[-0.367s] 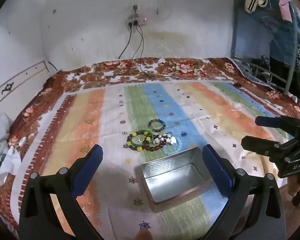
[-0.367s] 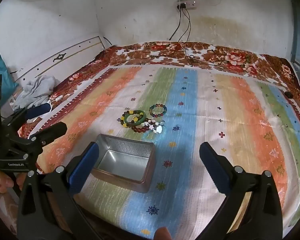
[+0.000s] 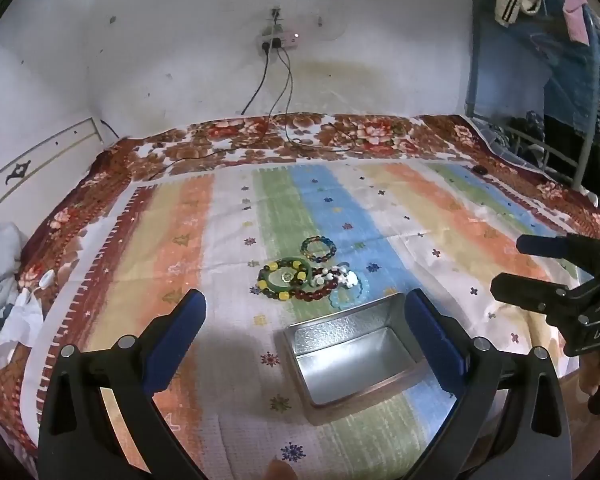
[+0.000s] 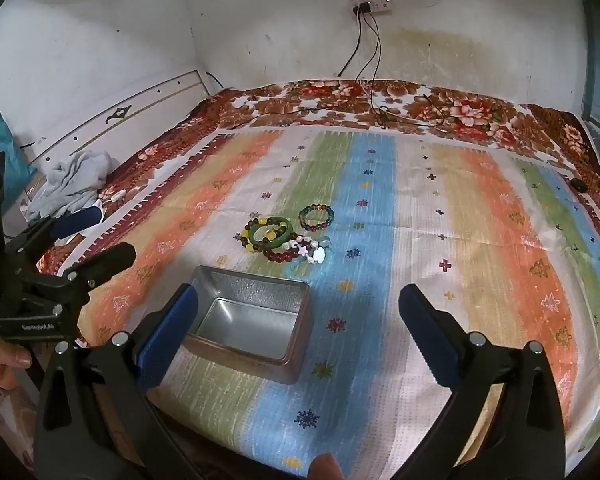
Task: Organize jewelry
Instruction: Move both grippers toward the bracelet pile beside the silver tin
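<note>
Silver-grey and open-topped, the rectangular metal tin [image 3: 354, 354] sits on the striped bedspread [image 4: 480, 216] just before the heap of beaded bracelets [image 3: 300, 278], while we hold our left gripper [image 3: 306, 330] and right gripper [image 4: 298, 318] spread wide, gripping nothing.

I see the open tin box [image 3: 356, 354] sitting on the striped blanket [image 3: 440, 216], and its top is clear, so I could reach straight down into it. Just past the tin box, the pile of bracelets [image 3: 300, 278] lies in the way, with one more beaded bracelet [image 3: 318, 248] a bit farther. On both sides of the tin box the blanket is bare.
</note>
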